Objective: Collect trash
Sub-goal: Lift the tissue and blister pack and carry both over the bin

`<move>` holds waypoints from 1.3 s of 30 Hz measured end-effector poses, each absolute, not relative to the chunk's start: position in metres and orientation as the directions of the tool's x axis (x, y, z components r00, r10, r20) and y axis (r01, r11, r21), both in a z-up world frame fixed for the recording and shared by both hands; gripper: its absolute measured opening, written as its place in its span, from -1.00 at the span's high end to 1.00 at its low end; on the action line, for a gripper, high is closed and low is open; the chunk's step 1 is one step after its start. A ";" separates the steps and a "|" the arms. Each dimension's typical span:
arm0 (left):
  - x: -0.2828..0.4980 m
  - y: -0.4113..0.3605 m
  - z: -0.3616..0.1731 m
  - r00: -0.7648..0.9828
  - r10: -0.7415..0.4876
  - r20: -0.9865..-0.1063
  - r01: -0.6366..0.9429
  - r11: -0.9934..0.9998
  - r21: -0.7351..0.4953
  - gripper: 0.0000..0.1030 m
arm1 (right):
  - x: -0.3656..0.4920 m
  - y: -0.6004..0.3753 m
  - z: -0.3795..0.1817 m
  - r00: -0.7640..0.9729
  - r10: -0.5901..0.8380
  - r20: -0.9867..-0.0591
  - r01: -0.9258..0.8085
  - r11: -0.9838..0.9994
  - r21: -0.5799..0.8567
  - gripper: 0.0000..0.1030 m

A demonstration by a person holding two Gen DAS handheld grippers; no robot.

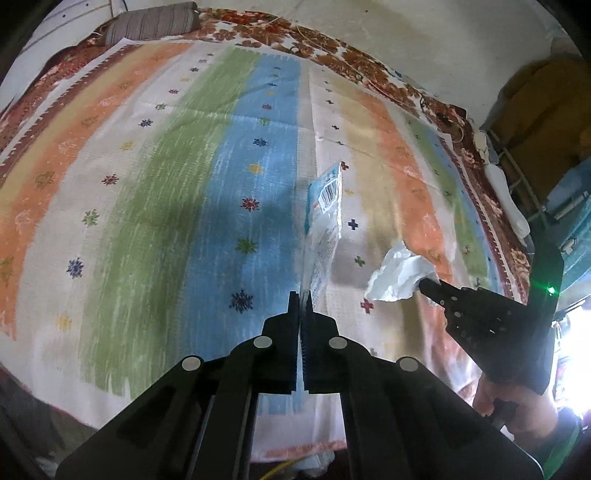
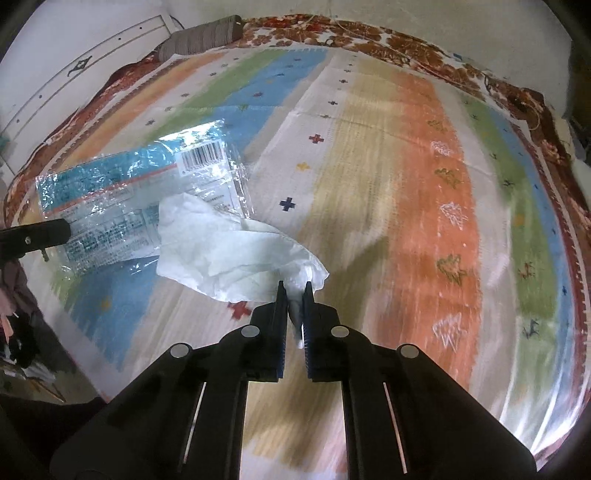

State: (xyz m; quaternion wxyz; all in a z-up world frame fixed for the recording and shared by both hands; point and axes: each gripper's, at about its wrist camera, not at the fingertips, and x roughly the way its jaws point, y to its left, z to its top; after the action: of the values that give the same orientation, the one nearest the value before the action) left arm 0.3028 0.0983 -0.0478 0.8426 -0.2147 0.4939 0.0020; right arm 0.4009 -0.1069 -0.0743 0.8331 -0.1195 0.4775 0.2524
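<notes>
Two grips: my left gripper (image 1: 302,299) pinches the plastic wrapper (image 1: 324,218), my right gripper (image 2: 294,291) clamps the crumpled tissue (image 2: 229,254), both above the bedspread (image 2: 369,166); thin edge holds could slip.

Support: a bed (image 1: 480,155) with a brown floral blanket (image 1: 369,59) showing along its edges.
Cover: a striped sheet (image 1: 184,184) lies flat on the blanket, with bands of orange, yellow, green, blue and white and rows of small flower and cross marks.
Pillow: a grey striped bolster (image 1: 151,24) lies on the blanket just beyond the far edge of the sheet, beside the wall.
Cord: a thin pale cord (image 1: 332,55) trails over the blanket past the sheet's far edge.
</notes>
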 end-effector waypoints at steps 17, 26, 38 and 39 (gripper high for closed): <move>0.229 0.084 -0.003 0.564 -0.239 -0.790 -0.187 0.895 -0.405 0.99 | 0.310 -0.132 -0.010 0.479 0.366 -0.798 -0.501 0.860 0.093 0.88; 0.177 0.063 0.002 0.573 -0.204 -0.794 -0.142 0.929 -0.341 0.99 | 0.258 -0.147 -0.005 0.507 0.336 -0.794 -0.473 0.878 0.069 0.88; 0.119 0.045 -0.005 0.557 -0.228 -0.798 -0.093 0.938 -0.333 0.99 | 0.190 -0.176 -0.006 0.489 0.393 -0.779 -0.442 0.881 0.168 0.87; 0.115 0.043 -0.006 0.552 -0.224 -0.803 -0.095 0.940 -0.328 0.99 | 0.183 -0.178 -0.008 0.486 0.400 -0.777 -0.440 0.880 0.177 0.87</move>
State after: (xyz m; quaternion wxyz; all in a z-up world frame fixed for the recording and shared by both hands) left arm 0.1148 0.0427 -0.0064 0.8644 -0.1693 0.4720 -0.0373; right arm 0.1829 -0.1776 -0.0076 0.8617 -0.0228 0.4445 0.2437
